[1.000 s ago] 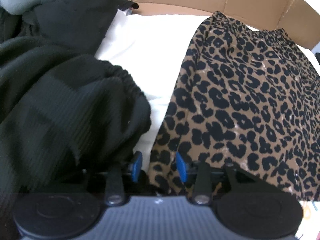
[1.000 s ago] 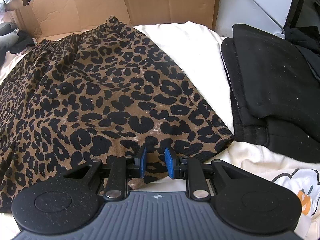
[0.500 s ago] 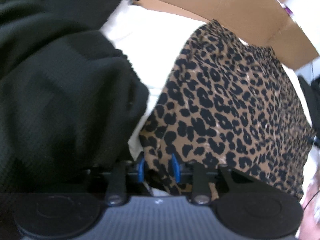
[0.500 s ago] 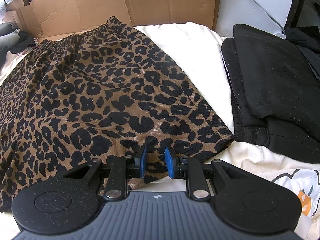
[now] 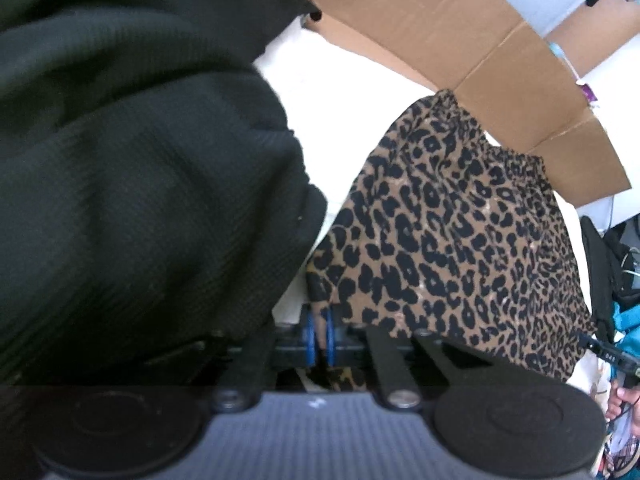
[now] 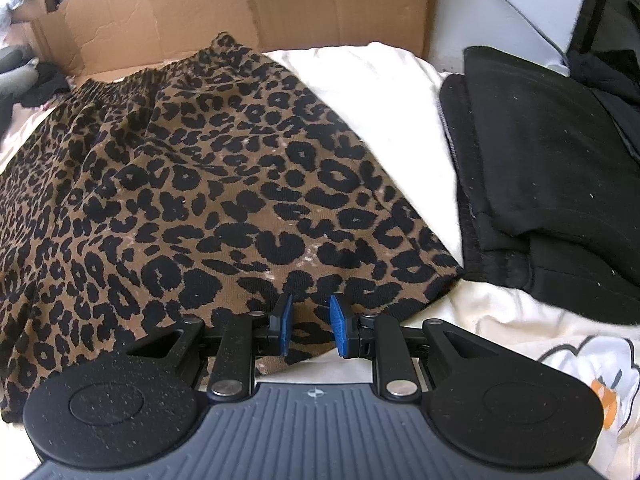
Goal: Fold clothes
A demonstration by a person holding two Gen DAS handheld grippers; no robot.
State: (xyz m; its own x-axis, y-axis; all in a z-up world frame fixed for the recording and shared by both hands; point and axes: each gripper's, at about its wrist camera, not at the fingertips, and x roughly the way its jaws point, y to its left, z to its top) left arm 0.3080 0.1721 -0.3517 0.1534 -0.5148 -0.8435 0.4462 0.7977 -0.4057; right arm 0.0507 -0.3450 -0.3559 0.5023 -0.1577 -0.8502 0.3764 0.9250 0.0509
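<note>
Leopard skirt (image 6: 224, 184): spread flat, one hem corner pinched in left claw (image 5: 319, 334). Right claw (image 6: 311, 326): spread, straddling hem ahead; closing there likely precedes fold.

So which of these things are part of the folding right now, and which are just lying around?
In the job:
leopard-print skirt
left tongs, shut on its hem
right tongs, open at its hem

Lying about:
folded black garment
dark ribbed garment
cardboard
white bedding
</note>
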